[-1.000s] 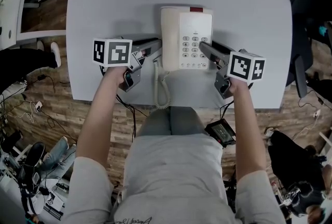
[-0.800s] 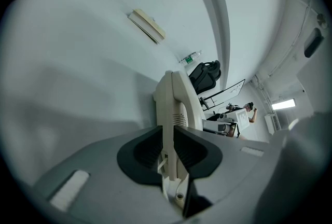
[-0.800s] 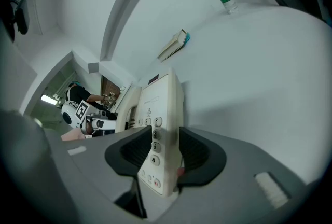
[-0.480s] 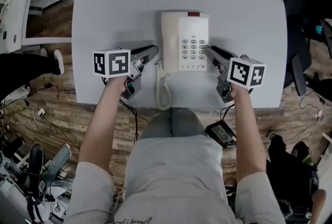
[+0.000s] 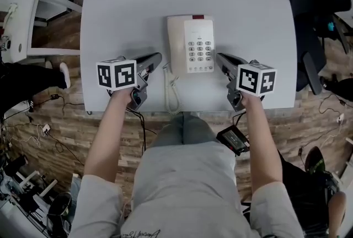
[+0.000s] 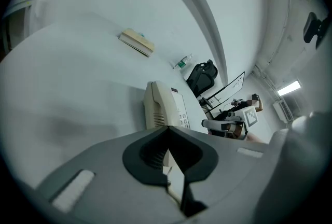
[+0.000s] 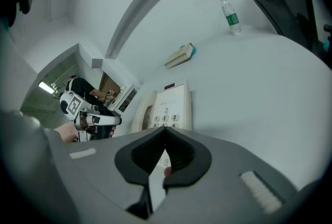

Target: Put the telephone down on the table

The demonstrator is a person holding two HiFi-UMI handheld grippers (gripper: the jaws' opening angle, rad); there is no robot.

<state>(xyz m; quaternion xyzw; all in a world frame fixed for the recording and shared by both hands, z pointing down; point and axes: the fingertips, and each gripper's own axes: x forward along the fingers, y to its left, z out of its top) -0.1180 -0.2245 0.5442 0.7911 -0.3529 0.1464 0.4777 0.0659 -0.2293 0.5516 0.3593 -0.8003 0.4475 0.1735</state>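
The cream telephone [image 5: 190, 44] lies flat on the grey table [image 5: 127, 5], its handset on the left side and its coiled cord [image 5: 172, 93] trailing toward the front edge. My left gripper [image 5: 157, 58] is shut and empty, a little to the left of the phone and not touching it. My right gripper [image 5: 219, 58] is shut and empty just off the phone's right side. In the left gripper view the telephone [image 6: 163, 106] sits beyond the closed jaws. From the right gripper view the telephone [image 7: 166, 106] lies ahead, with the left gripper [image 7: 111, 120] across from it.
A book [image 7: 180, 55] and a water bottle [image 7: 229, 15] stand at the table's far edge. A black office chair [image 5: 314, 22] is off the right side. A small black device [image 5: 234, 139] hangs near the person's lap below the front edge.
Both grippers have let go of the telephone, drawn back toward the front edge and closed. The phone now rests on the table on its own.
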